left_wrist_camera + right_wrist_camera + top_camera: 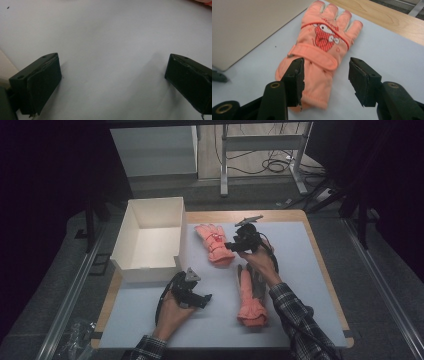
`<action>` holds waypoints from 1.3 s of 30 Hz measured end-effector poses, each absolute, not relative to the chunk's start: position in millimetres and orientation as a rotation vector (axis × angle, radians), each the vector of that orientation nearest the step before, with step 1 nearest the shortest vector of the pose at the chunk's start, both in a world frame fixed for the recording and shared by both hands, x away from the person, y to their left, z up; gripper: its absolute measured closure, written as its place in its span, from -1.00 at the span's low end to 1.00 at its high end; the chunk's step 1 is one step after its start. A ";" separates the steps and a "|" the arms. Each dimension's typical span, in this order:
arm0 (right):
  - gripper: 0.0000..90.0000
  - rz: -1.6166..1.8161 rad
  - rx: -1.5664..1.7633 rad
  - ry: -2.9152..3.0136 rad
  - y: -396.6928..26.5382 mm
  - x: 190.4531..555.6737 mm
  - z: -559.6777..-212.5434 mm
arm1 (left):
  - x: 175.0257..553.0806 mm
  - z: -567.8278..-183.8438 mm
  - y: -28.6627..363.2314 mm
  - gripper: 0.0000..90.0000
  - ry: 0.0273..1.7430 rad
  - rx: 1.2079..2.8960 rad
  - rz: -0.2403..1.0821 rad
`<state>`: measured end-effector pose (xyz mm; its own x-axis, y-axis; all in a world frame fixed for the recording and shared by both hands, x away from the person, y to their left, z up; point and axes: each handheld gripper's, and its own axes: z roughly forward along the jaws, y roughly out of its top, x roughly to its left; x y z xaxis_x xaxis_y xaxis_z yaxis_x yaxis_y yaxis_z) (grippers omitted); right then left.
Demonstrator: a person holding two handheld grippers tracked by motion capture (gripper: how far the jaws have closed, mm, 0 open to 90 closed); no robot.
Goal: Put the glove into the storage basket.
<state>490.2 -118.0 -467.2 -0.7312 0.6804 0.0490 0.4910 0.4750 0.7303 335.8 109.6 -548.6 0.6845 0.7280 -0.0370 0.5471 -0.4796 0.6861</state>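
The salmon-pink padded fabric glove with a red owl patch (320, 53) is lying flat on the pale grey table mat (300, 270), fingers pointing away from the person, just beside the open white cardboard box (150, 237). The right gripper (325, 75) is hovering over its cuff end with jaws spread apart; the left-hand jaw in the right gripper view is sitting above the cuff's edge, and nothing is being pinched. A second salmon-pink glove lying palm up with a grey palm (250, 297) is resting nearer the person, beside the right forearm in its plaid sleeve (300, 320). The left gripper (112, 85) is resting low over bare mat near the box's front corner, jaws standing wide with nothing between them.
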 end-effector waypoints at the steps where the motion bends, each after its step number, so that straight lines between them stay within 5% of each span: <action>1: 0.03 1.105 1.004 2.476 -118.0 490.2 -467.2 | 335.7 -548.6 109.5 -0.98 0.976 2.205 0.338; 24: -0.31 0.919 0.980 2.480 -50.4 535.7 -498.6 | 335.7 -548.4 109.5 -0.98 0.976 2.205 0.337; 33: 0.48 0.911 1.049 2.541 -51.1 538.2 -506.3 | 335.7 -548.5 109.4 -0.98 0.975 2.206 0.338; 39: 0.84 0.929 1.092 2.526 -53.8 535.1 -497.5 | 335.6 -548.5 109.4 -0.98 0.977 2.204 0.336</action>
